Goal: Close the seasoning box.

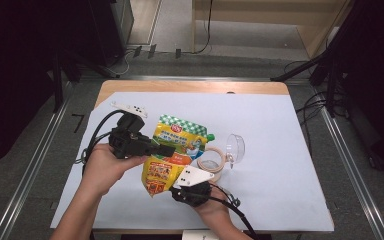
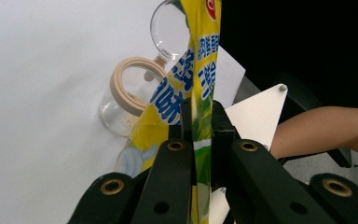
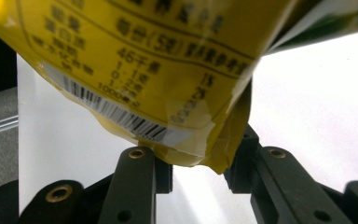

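While both tools pinch the yellow spout pouch [image 1: 172,152] in the air, the left tool [image 1: 166,149] squeezes its side and the right tool [image 1: 179,188] its bottom. A slip could drop it on the open glass jar [image 1: 214,162] on the table [image 1: 280,150].

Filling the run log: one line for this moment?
left tongs: shut on pouch | right tongs: gripping pouch bottom | jar: open, on table

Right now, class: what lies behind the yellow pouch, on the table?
Behind the yellow pouch lies a glass jar on its side, its clear lid swung open. The pouch covers part of the jar, so its contents cannot be told.
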Available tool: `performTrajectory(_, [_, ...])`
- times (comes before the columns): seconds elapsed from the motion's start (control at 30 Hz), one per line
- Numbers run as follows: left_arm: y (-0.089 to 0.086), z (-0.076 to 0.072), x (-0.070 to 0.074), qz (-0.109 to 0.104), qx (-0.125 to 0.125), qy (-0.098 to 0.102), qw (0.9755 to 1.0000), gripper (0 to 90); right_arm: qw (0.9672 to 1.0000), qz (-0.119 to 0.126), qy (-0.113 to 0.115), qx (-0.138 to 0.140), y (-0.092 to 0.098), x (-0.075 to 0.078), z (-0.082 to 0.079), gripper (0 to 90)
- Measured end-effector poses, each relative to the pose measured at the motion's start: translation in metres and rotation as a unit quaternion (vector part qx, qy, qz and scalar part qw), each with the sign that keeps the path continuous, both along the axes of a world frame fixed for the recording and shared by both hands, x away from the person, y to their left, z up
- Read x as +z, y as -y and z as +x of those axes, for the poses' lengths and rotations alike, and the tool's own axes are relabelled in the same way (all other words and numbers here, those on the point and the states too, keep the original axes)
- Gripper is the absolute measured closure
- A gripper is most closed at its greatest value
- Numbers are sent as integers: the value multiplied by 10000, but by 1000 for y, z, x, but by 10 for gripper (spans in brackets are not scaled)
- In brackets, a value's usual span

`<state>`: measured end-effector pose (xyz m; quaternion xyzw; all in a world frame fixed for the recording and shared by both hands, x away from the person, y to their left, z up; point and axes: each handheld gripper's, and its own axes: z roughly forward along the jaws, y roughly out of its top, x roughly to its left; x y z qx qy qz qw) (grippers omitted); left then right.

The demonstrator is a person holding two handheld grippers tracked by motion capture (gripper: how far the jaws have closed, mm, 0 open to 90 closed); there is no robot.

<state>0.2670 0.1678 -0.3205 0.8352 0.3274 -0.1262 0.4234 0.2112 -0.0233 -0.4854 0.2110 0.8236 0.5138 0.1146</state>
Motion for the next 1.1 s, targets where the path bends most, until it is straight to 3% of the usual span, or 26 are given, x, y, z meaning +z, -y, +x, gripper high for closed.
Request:
performTrajectory(0.2, [-1,-1,1,-60,-12,-88,9999,899,9999,30,148,-40,0,-1,-1,663])
performTrajectory(0.43, [8,2,-1,96,164,56,9998,895,9997,69,-218,65,-1,2,-4,695])
performTrajectory(0.57, [16,3,-3,154,151,115,9997,892,9996,9,-193,216,-5,3,-10,724])
performTrajectory(0.77, [25,7,-5,156,160,148,9996,888,9991,119,-213,351,-5,10,-15,729])
performTrajectory(1.1, [41,11,-13,501,243,124,9984,867,9980,179,-237,559,-11,15,-23,703])
